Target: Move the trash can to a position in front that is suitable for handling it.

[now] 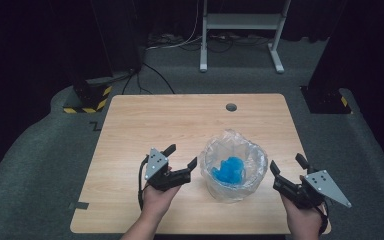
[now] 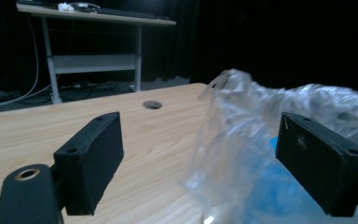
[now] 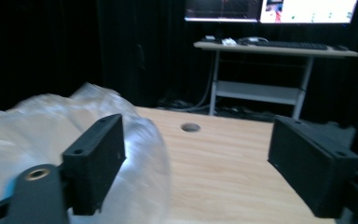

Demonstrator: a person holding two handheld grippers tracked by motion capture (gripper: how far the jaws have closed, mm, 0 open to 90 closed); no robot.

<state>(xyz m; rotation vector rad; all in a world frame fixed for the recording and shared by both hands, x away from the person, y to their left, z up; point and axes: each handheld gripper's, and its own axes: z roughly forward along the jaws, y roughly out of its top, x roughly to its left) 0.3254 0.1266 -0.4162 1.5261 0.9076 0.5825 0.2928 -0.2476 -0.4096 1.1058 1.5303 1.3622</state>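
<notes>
On the left of the high view, the left tongs (image 1: 183, 156) hang over the worktop (image 1: 130, 130) with their jaws wide apart and nothing between them, tips aimed toward the clear plastic bag (image 1: 234, 172) just to their right. From above they stand near the bag without touching it. The left gripper view looks along those jaws (image 2: 200, 158): the crinkled bag (image 2: 242, 140) rises in front of the far jaw, and whether the pad brushes the film I cannot tell.

The bag stands upright in the middle-right of the worktop, toward the person's edge. Its mouth opens straight up, so its long axis runs vertically, and its rim is crumpled and roughly round. Looking down into it, the high view shows a blue lump (image 1: 229, 170) at the bottom; in the left gripper view this is a blue blur (image 2: 265, 186) through the film. Both gripper views add the round hole (image 2: 152, 105) in the worktop seen low and close, with a desk (image 3: 279, 46) behind it.

On the right, the right tongs (image 1: 288, 165) are also spread wide, holding nothing, just beside the bag's right side. In the right gripper view (image 3: 196, 158) the bag (image 3: 51, 126) bulges behind the left jaw, blurred.
</notes>
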